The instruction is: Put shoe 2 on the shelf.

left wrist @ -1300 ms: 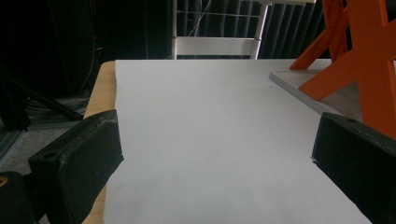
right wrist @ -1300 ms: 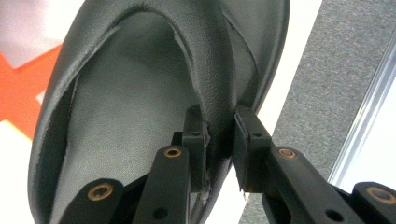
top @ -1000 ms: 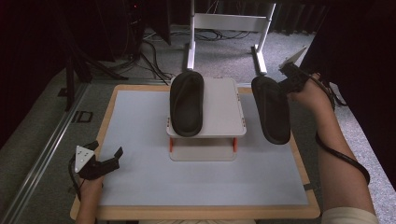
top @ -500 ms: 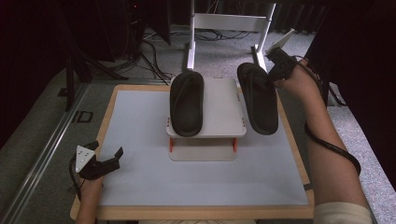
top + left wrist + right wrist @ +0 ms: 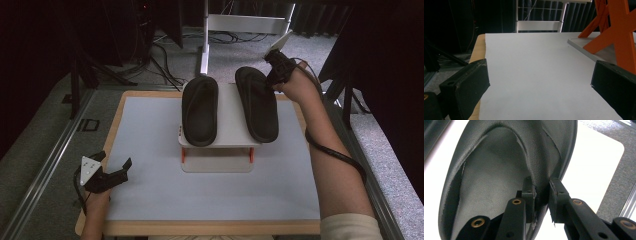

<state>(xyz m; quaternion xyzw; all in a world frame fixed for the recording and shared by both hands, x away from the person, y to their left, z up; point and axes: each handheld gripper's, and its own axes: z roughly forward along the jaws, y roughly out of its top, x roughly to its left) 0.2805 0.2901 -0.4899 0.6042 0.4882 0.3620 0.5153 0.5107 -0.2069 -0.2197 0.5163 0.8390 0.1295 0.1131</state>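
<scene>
- My right gripper [image 5: 274,79] is clamped on the far edge of the right slipper [image 5: 256,103]; in the right gripper view my pads [image 5: 555,195] pinch its upper rim [image 5: 541,192].
- A second ago I held this slipper out past the right edge of the rack [image 5: 231,131]; now it has come leftward and lies lengthwise over the rack's top shelf, just beside the left slipper [image 5: 200,110], not touching it.
- I judge the carry is nearly over: the pair sits side by side, toes far, heels near. What remains is settling the slipper flat and letting go.
- Its near end overhangs the shelf's front edge a little, so it may tip once released.
- My left gripper [image 5: 116,172] rests at the near left of the table [image 5: 150,195], jaws spread wide with nothing between them, as the left gripper view shows.
</scene>
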